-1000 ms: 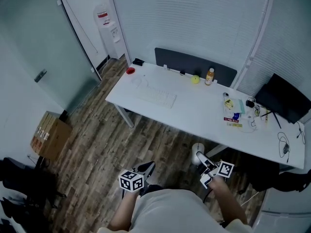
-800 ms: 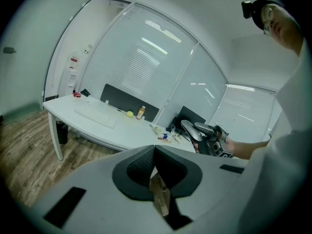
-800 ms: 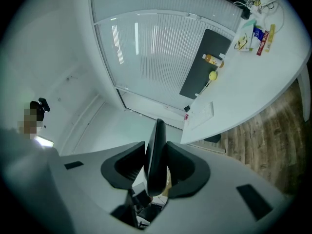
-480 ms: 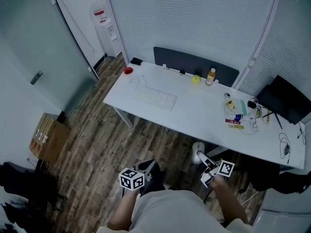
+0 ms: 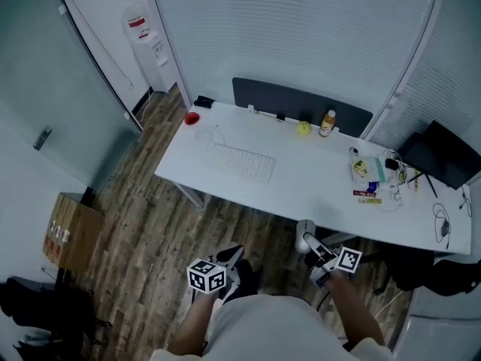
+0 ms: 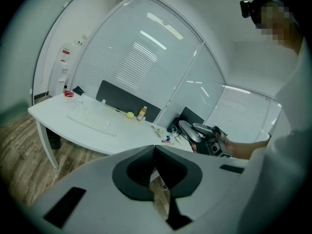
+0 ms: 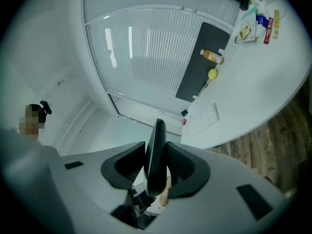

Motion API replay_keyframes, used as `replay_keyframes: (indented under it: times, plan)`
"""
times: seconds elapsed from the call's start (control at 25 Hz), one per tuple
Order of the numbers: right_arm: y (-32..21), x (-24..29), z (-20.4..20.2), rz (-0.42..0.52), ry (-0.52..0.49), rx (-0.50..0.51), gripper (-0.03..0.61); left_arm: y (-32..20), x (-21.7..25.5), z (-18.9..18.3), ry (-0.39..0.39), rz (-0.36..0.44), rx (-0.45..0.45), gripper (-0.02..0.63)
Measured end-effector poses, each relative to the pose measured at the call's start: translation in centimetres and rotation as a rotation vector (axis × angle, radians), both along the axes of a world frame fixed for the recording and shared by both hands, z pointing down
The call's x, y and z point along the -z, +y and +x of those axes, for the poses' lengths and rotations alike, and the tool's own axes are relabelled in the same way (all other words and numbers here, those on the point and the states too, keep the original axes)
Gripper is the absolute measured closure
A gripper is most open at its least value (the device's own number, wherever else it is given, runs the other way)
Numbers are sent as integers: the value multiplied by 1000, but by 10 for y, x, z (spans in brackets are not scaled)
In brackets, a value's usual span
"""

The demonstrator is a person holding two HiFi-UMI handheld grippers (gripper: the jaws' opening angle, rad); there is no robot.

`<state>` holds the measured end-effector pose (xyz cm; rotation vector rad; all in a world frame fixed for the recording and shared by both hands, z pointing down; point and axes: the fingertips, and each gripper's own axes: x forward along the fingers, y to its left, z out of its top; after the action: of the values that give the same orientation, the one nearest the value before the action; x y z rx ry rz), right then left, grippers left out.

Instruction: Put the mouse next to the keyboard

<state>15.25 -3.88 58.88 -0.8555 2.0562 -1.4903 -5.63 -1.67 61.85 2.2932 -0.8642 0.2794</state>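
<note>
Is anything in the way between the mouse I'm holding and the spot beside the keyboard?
Nothing visible. The right hand-held gripper holds the mouse short of the desk, and the desk is bare right of the keyboard.

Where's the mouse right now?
The mouse is clamped in the right gripper, low right of centre in the head view, over the wood floor, short of the white desk and its keyboard.

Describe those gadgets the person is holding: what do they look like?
The left gripper and right gripper each carry a white cube with black square markers. Their broad fingers are pale grey plastic with dark cupped pads. The person wears a light top.
</note>
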Motion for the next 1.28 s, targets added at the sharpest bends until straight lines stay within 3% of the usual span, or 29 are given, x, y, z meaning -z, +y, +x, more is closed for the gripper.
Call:
replay_keyframes:
  times: [0.6,1.28]
  plan:
    - [-82,3,-55,0,31,-105,430,-106,-7,-36,35,-12,-152,597]
    - [-116,-14,-64,-52,37,-127,430,-136,-16,-43,36,-40,-178,597]
